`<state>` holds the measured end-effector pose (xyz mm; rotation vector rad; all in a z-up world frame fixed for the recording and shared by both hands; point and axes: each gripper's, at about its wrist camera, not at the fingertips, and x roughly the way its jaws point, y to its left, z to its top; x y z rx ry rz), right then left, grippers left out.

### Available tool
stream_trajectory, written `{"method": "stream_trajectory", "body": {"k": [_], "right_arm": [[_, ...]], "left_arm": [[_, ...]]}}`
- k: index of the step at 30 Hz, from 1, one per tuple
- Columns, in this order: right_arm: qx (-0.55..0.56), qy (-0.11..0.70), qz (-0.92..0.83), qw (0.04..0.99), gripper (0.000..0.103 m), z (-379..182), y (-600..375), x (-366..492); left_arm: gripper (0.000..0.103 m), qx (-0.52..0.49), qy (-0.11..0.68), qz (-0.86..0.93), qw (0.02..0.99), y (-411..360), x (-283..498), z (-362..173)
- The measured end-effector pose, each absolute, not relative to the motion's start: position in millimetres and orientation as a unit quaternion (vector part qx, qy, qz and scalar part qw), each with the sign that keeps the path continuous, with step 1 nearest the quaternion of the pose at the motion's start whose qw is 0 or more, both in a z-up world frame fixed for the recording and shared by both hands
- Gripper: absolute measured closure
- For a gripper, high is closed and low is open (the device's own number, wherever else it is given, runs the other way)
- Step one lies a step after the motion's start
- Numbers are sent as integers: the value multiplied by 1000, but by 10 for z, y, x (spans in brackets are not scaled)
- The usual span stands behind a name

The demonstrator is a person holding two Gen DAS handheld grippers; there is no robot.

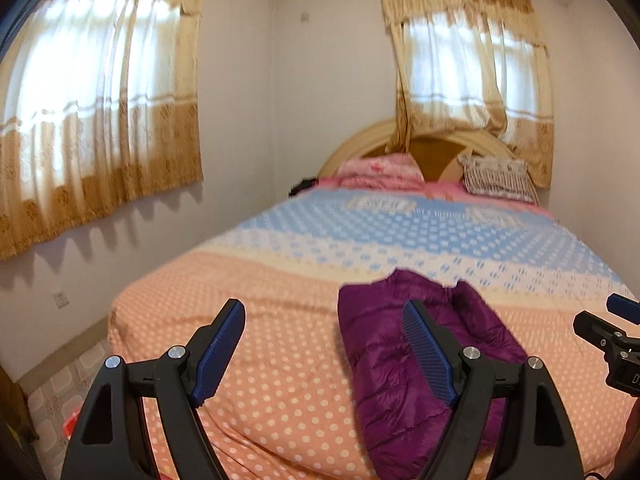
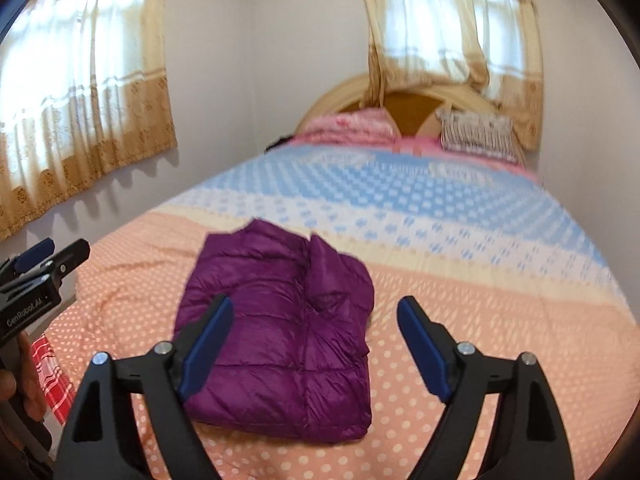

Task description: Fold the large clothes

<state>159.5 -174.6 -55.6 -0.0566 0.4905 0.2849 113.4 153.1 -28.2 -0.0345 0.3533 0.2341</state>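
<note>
The left gripper (image 1: 324, 322) hangs with jaws spread wide and empty; the purple jacket (image 1: 416, 364) lies ahead of it and off toward its right finger. The right gripper (image 2: 316, 320) is likewise wide open, holding nothing, with the folded jacket on the bedspread (image 2: 500, 320) ahead, toward its left finger. Its long axis runs away from both; the right gripper seems nearer.

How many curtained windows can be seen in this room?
2: one gold-and-white curtained window on the left wall, another curtained window above the curved wooden headboard. Others may be outside view.
</note>
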Motion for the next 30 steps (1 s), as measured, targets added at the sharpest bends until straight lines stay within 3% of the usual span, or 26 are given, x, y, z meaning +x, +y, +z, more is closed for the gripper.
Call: {"method": "stream_trajectory", "body": {"k": [30], "right_arm": [[-20,219,152,964,14,-474,-1743,1417]], "left_arm": [[21,-23,178,120,976,1619,1074,-275]]}}
